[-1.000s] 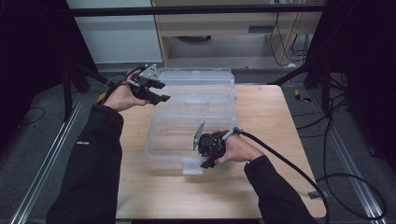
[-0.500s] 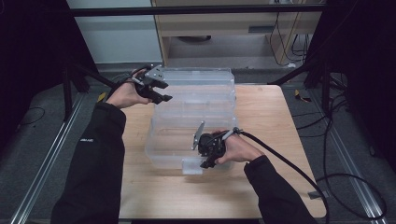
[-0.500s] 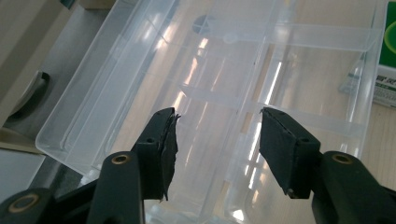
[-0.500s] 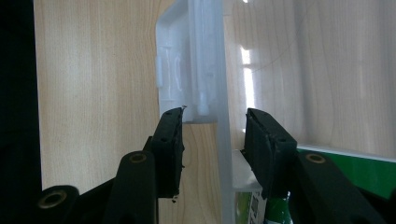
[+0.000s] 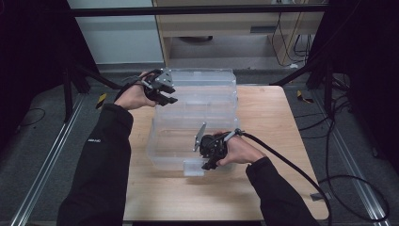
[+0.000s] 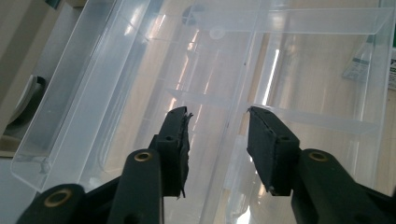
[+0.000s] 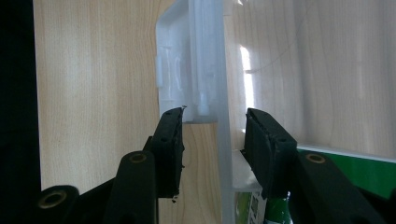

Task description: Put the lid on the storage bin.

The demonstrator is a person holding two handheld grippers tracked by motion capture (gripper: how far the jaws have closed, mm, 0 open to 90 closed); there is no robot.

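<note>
A clear plastic compartment box lies open on the wooden table, its lid folded back toward the far side. My left gripper hovers at the box's far left corner. In the left gripper view its jaws have just been closing and straddle a thin clear wall without pressing on it. My right gripper is at the near edge, beside the latch tab. Its jaws stand on either side of the front wall, with a gap at each pad.
The box's compartments look bare. A green and white label shows at the lower right of the right gripper view. Black frame posts and cables flank the table. Bare wood lies to the right of the box.
My left gripper has shifted right and slightly down toward the box's far left corner, and its jaws have narrowed. The right gripper has stayed put.
</note>
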